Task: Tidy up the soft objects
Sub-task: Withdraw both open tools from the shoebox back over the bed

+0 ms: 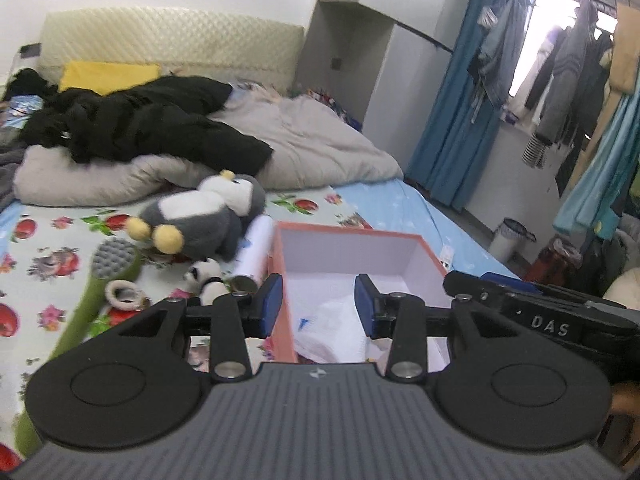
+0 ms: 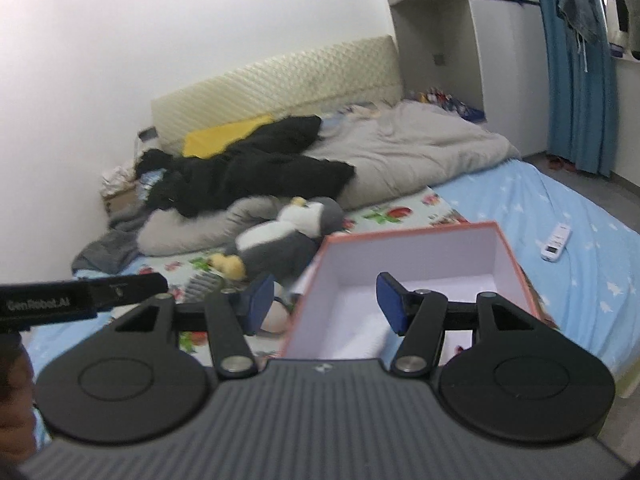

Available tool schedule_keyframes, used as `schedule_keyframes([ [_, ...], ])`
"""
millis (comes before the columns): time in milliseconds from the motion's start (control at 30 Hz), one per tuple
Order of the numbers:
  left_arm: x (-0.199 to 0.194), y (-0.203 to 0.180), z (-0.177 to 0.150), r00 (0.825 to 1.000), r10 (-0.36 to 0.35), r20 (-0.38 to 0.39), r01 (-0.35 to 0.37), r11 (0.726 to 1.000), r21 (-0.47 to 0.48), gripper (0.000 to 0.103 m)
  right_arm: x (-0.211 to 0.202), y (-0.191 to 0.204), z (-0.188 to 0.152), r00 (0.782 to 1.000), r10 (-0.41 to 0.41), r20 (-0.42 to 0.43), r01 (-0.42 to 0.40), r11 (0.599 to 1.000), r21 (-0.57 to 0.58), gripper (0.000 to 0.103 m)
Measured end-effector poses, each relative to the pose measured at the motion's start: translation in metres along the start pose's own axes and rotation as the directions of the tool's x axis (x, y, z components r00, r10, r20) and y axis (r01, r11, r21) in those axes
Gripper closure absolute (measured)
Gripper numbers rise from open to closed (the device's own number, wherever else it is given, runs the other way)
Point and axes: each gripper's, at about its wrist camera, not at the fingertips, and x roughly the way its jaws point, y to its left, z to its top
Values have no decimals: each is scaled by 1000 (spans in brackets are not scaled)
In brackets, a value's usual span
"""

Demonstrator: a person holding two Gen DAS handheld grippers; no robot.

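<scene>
Green brush (image 1: pixel 108 264) lay left of the left gripper (image 1: pixel 316 304), grey penguin plush (image 1: pixel 200 216) and small panda (image 1: pixel 208 278) ahead-left, pink box (image 1: pixel 280 280) under its parted, empty jaws, white cloth (image 1: pixel 340 328) inside, right gripper (image 2: pixel 326 300) likewise released, empty, over the box.

Two handheld grippers of one build. Left gripper (image 1: pixel 316 306): ribbed grey body with a small round emblem at its front edge, two black teardrop plates with round raised discs, black linkage bars on silver pivot screws, blue pads on the fingers (image 1: pixel 269 306). Right gripper (image 2: pixel 326 304): same grey ribs, black plates, silver screws, blue pads. White lettering along each black side bar.
</scene>
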Motion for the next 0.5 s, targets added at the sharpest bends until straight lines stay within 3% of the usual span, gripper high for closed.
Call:
schedule_keyframes([
  [200, -50, 28, -12, 998, 62, 30, -61, 998, -34, 58, -9, 36, -4, 997, 71, -7, -71, 997, -33, 43],
  [433, -83, 70, -35, 989, 149, 22, -147, 985, -93, 58, 5, 77, -27, 985, 143, -95, -150, 986, -76, 41],
  [500, -85, 83, -41, 985, 173, 10, -171, 979, -115, 58, 12, 87, -34, 980, 156, -126, -166, 983, -77, 16],
])
